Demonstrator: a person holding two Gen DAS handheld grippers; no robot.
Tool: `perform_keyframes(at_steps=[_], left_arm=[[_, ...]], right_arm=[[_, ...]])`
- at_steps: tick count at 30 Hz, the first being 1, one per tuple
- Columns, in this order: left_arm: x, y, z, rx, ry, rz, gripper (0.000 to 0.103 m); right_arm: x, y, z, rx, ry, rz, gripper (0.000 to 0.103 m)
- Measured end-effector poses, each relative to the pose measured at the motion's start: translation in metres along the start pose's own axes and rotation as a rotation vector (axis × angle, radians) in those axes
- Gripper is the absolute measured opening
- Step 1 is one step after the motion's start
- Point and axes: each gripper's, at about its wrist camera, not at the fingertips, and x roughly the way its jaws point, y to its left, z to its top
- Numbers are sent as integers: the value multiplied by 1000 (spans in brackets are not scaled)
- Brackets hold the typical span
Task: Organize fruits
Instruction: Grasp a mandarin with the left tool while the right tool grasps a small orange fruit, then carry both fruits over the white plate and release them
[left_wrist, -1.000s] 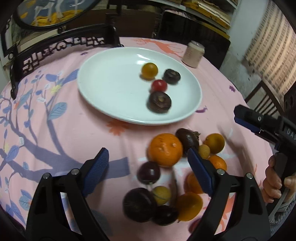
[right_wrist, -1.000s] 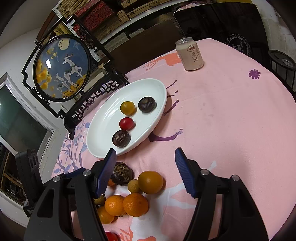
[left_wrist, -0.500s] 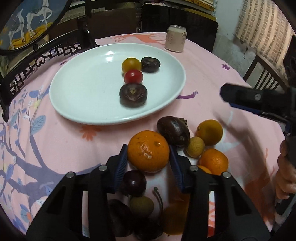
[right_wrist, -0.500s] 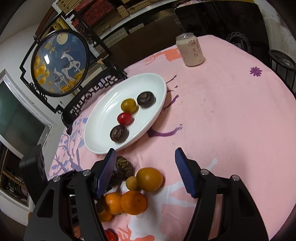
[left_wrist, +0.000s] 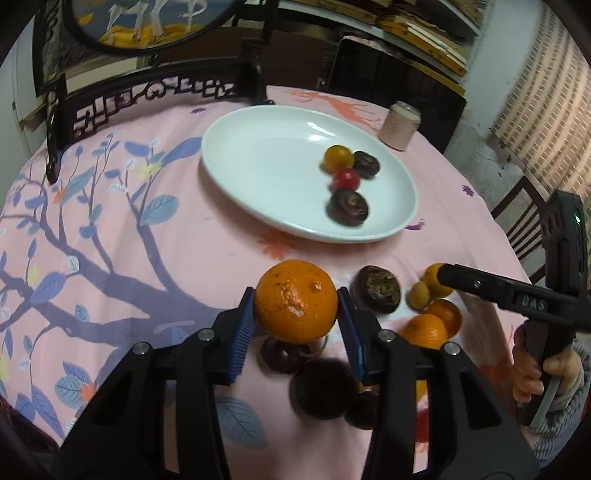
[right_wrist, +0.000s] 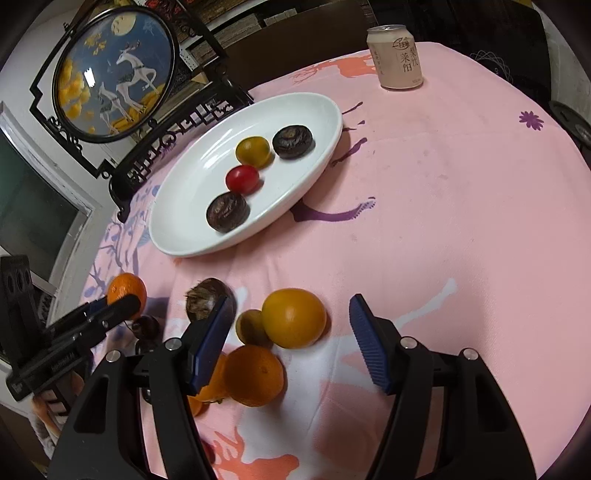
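Four fruits (right_wrist: 242, 179) lie on the plate (right_wrist: 184, 206); the can (right_wrist: 394, 57) stands behind it.

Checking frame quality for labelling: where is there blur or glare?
Left wrist: plate fruit smeared, dark fruits under the left claw blurred, glare on the rim. Right wrist: mostly sharp, glare on the framed picture, edges bowed.

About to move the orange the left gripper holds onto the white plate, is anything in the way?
Nothing visible: bare pink tablecloth lies between the orange in the left gripper and the white plate, whose near-left part is free of fruit.
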Motion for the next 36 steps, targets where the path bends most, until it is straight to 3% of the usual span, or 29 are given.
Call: perform_keyframes(at_steps=[5, 9, 17, 25, 27, 28, 29, 30, 36], left_arm=[[4, 1, -3, 4, 11, 8, 45], [5, 3, -3, 0, 11, 7, 45], [-3, 1, 16, -8, -26, 5, 45], [15, -8, 68, -22, -63, 18, 45], [25, -9, 75, -24, -57, 28, 45], [31, -9, 78, -26, -56, 36, 47], [34, -8, 78, -28, -58, 34, 56], [35, -7, 77, -30, -60, 29, 61], [25, 1, 71, -42, -69, 6, 63]], right_arm=[[3, -1, -3, -11, -2, -6, 40], [2, -3, -2, -1, -6, 1, 37], [-29, 1, 18, 13, -151, 21, 37], [10, 26, 71, -2, -134, 7, 37], [20, 24, 79, 23, -152, 46, 38], [22, 20, 80, 49, -164, 70, 40], [24, 16, 80, 75, -166, 88, 45], [24, 12, 80, 93, -161, 100, 59], [8, 2, 73, 105, -191, 115, 61]])
